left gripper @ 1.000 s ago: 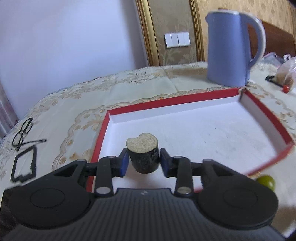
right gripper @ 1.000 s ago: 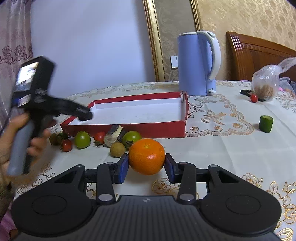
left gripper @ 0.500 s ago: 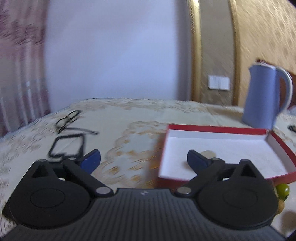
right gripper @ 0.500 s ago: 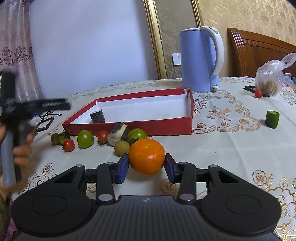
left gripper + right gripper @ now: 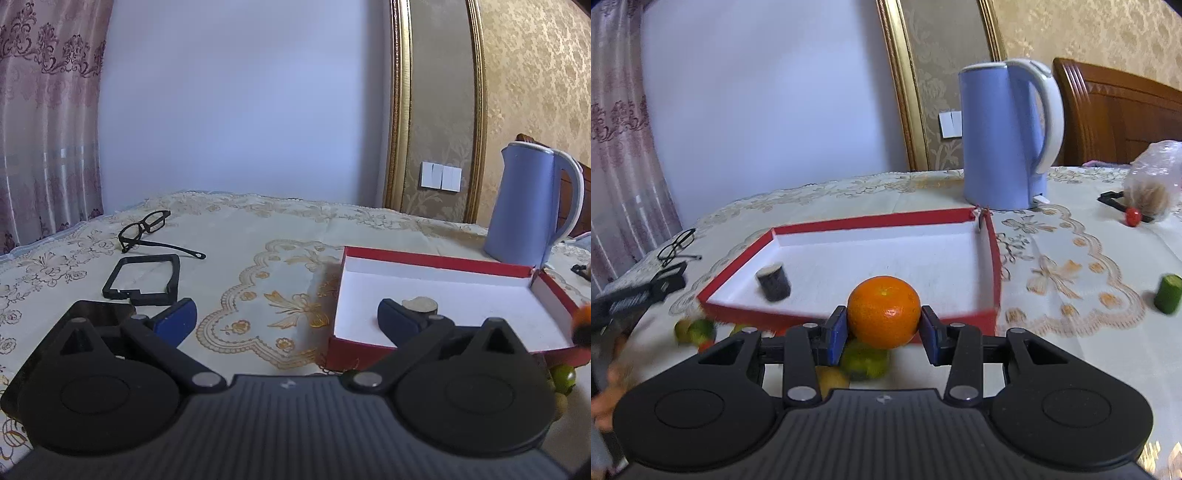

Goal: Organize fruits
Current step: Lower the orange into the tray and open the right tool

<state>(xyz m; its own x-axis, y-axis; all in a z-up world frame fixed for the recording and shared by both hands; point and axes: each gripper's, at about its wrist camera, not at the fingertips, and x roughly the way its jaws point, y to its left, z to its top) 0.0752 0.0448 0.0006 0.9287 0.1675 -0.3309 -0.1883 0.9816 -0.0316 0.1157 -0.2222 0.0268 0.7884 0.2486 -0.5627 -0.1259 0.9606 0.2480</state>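
The right gripper (image 5: 883, 334) pinches the orange (image 5: 883, 311) at centre frame, raised just before the box's (image 5: 993, 258) near wall. Next, I judge: carry it over the wall and release inside. The left gripper (image 5: 286, 317), spread and empty, points level, left of the box.

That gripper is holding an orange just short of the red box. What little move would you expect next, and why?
Probably carry the orange forward over the near wall of the red box and lower it onto the white floor. The right hand-held gripper is shut on it, and only a dark cylindrical piece sits inside, at the left, so the middle is free.
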